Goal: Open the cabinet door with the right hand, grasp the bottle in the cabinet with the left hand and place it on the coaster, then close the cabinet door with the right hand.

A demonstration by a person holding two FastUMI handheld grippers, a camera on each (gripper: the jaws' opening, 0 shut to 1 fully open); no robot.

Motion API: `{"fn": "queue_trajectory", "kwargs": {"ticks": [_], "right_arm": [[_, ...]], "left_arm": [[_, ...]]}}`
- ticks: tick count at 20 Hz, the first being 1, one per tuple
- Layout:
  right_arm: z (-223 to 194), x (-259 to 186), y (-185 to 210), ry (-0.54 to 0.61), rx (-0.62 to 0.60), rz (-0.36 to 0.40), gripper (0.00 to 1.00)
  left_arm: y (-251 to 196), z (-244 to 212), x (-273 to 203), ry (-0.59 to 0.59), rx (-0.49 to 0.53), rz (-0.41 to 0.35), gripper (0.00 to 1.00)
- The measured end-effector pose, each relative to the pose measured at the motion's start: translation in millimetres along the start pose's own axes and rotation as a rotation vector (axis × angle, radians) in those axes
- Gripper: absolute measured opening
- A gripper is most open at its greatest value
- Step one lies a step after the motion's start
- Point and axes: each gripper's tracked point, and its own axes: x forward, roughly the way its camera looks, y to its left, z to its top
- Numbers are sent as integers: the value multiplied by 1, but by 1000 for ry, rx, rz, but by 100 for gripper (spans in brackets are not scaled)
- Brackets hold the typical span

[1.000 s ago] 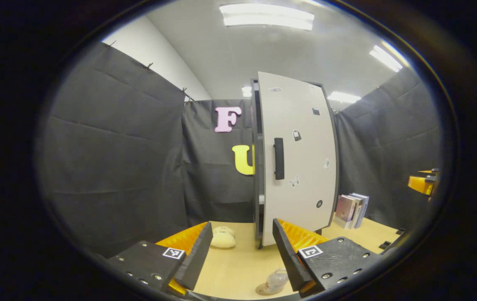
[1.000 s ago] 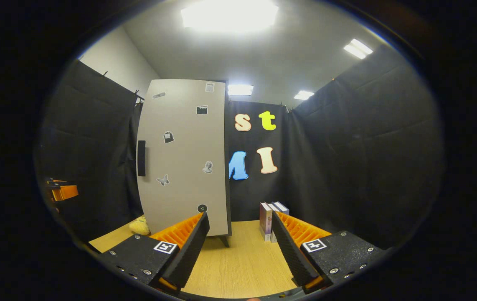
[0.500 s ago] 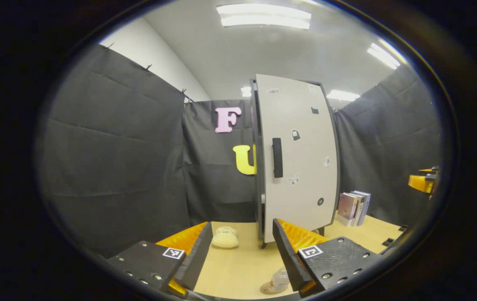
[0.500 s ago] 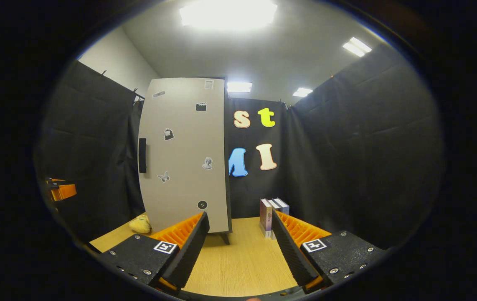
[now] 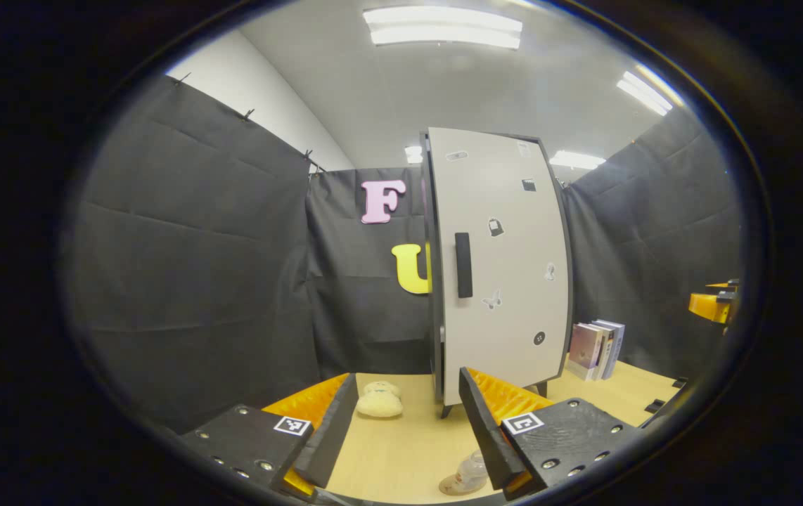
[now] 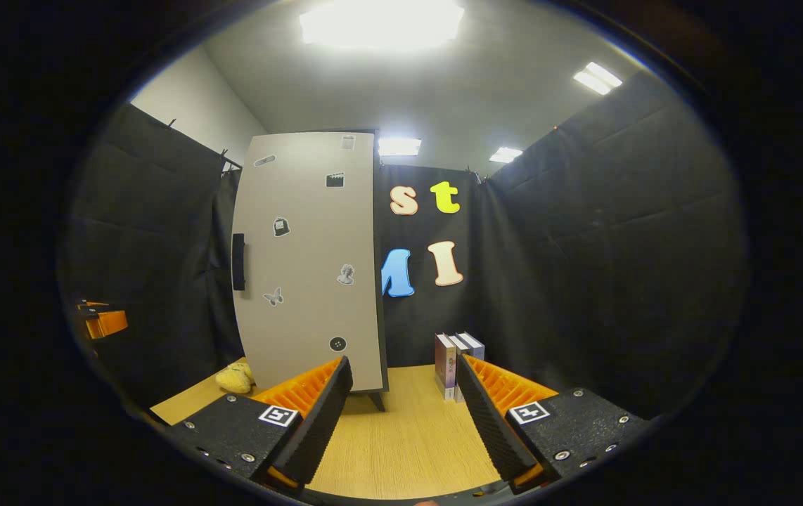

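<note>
Left gripper view: left gripper (image 5: 407,429) spread wide and holding nothing, low over the pale wooden tabletop (image 5: 401,450); small clear plastic bottle (image 5: 470,469) just beside the inner edge of the right-hand finger, standing on a round tan coaster (image 5: 452,486), so the placing step judged done and the fingers parted to leave it free; straight ahead and well apart, tall pale-grey cabinet door (image 5: 507,267) dotted with small stickers, nearly flush with its dark frame, only a thin dark slit showing along the handle side; black vertical bar handle (image 5: 463,265) near that edge, untouched; cream plush toy (image 5: 380,399) on the table ahead between the fingers, no part of the task; upright row of books (image 5: 595,348) ahead to the right past the cabinet; far right, a sliver of the right gripper (image 5: 712,303), apart from everything.

Right gripper view: same right gripper (image 6: 403,422) likewise released, fingers wide, nothing between them; cabinet door (image 6: 306,260) ahead and to the left, handle (image 6: 238,261) on its far-left edge, books (image 6: 456,364) just past the right fingertip; plush toy (image 6: 235,378) off to the left; left gripper (image 6: 103,320) at the far left edge; door judged closed or all but closed, perhaps needing one last press to seat it.
</note>
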Motion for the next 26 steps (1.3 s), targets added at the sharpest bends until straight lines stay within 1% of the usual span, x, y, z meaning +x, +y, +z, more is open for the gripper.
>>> {"fn": "queue_trajectory", "kwargs": {"ticks": [6, 7, 8, 11, 17, 22, 26], "right_arm": [[0, 2, 0, -6, 0, -3, 93], [0, 2, 0, -5, 2, -3, 93], [0, 3, 0, -8, 6, -5, 93], [-1, 4, 0, -8, 26, -5, 93], [0, 7, 0, -10, 20, -11, 93], [2, 9, -2, -20, 15, -19, 93], [1, 12, -3, -20, 34, -25, 93]], "left_arm": [[1, -2, 3, 3, -4, 7, 83], [0, -5, 3, 5, -2, 7, 88], [1, -5, 4, 5, 2, 9, 83], [0, -6, 5, 4, 4, 14, 83], [-3, -6, 8, -8, 9, 15, 83], [0, -11, 14, -13, 2, 31, 83], [-3, -17, 17, -3, -5, 27, 83]]}}
